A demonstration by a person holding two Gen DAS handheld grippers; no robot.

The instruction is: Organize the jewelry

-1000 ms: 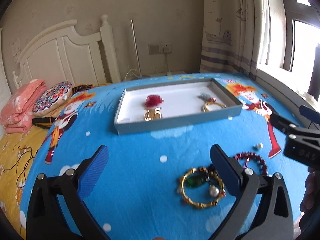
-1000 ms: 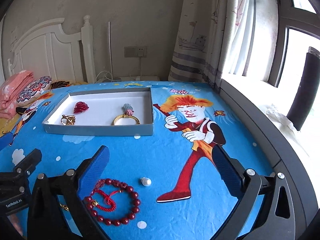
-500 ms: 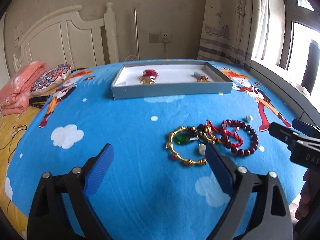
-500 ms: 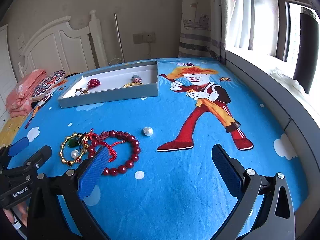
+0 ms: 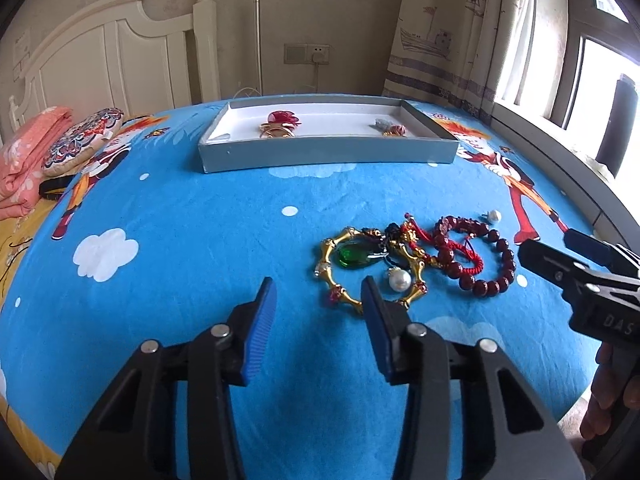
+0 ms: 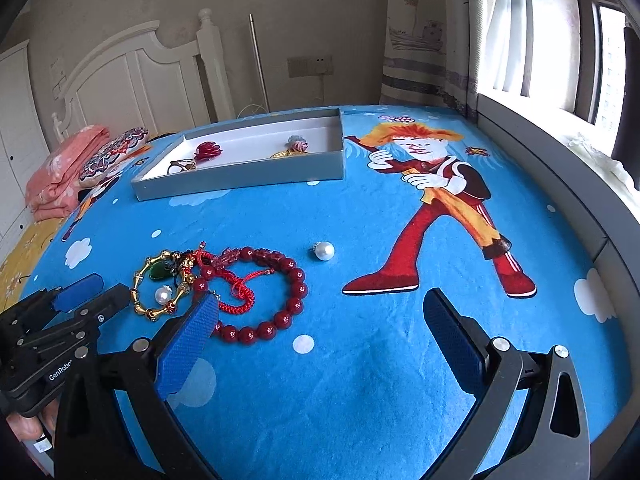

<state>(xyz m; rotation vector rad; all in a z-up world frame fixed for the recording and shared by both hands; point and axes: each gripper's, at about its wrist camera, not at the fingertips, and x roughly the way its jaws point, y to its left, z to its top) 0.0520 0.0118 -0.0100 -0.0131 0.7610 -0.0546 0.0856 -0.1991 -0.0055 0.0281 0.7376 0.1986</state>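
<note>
Two handheld grippers above jewelry on a blue cartoon-print bedspread.
Left gripper: jaws closing, nothing between them, just short of the gold bamboo-link bangle. Right gripper: jaws apart and closing, empty, near the dark red bead bracelet. Beyond, a loose white pearl; farthest, the grey shallow cardboard tray holding more pieces.
</note>
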